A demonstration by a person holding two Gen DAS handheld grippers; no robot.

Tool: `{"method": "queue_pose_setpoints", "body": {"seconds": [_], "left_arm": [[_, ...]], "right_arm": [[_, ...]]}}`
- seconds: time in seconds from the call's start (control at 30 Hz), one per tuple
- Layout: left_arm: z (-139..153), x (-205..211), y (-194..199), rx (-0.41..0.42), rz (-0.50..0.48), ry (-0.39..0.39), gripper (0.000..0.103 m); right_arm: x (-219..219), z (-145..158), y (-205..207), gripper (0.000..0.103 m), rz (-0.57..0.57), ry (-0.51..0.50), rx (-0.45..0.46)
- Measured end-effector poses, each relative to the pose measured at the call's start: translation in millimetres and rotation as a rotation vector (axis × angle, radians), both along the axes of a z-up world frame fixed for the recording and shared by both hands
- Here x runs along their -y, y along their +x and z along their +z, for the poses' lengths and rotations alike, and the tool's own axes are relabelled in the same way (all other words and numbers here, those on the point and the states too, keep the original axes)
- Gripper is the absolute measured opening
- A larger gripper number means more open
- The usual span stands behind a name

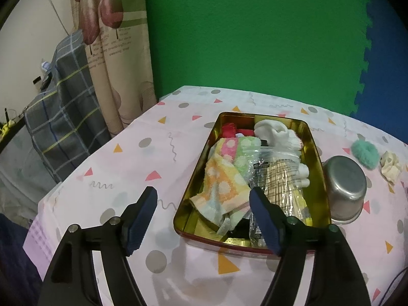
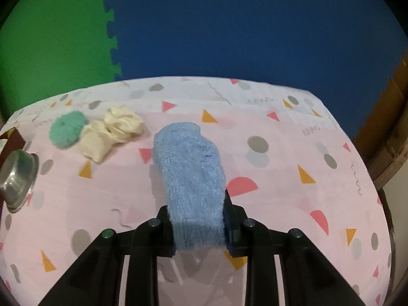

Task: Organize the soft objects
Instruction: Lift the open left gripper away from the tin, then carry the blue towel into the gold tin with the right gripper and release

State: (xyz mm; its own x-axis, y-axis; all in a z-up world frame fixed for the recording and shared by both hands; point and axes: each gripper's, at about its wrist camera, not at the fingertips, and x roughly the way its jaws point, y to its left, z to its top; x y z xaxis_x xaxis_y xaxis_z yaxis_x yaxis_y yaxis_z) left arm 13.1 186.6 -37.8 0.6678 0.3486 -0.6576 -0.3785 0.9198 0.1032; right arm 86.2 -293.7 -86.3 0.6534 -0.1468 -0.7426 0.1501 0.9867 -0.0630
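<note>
Right gripper [image 2: 199, 219] carries a blue fluffy sock [image 2: 190, 168] clear of the counter [image 2: 293, 178]; to stow it well, lift it over the metal bowl [image 1: 344, 186] and lower it into bare space in the gold tin [image 1: 188, 178] before letting go. Its jaws are nearly closed, clamping the sock's cuff. Left gripper [image 1: 204, 219] hovers at the tin's near end, jaws wide, holding nothing.
</note>
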Motion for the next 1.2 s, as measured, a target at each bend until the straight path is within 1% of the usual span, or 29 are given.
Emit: {"method": "queue_pose_setpoints", "body": {"seconds": [0.07,0.2,0.27,0.4,0.5,0.67,0.9,1.07,1.2], "left_arm": [[0,-2,0,0.0,0.01,0.0,0.074],[0,-7,-1,0.011,0.021,-0.026,0.076],[-1,-9,-1,0.003,0.029,-0.037,0.077],[-1,-13,-1,0.004,0.049,-0.044,0.078],[0,-19,-3,0.006,0.069,-0.066,0.079],[1,-31,-5,0.015,0.115,-0.088,0.081],[2,-53,-11,0.03,0.21,-0.112,0.082],[-2,-62,-11,0.014,0.236,-0.128,0.082],[-3,-66,-11,0.01,0.247,-0.135,0.082]], "right_arm": [[-8,6,-1,0.027,0.017,0.003,0.009],[-28,18,-3,0.027,0.057,0.023,0.025],[-40,25,-3,0.027,0.083,0.037,0.03],[-67,38,-2,0.027,0.138,0.064,0.046],[-91,48,-1,0.027,0.187,0.082,0.054],[-137,64,0,0.027,0.288,0.109,0.064],[-215,82,2,0.027,0.458,0.139,0.061],[-274,83,4,0.027,0.569,0.139,0.049],[-312,78,4,0.027,0.631,0.137,0.03]]}}
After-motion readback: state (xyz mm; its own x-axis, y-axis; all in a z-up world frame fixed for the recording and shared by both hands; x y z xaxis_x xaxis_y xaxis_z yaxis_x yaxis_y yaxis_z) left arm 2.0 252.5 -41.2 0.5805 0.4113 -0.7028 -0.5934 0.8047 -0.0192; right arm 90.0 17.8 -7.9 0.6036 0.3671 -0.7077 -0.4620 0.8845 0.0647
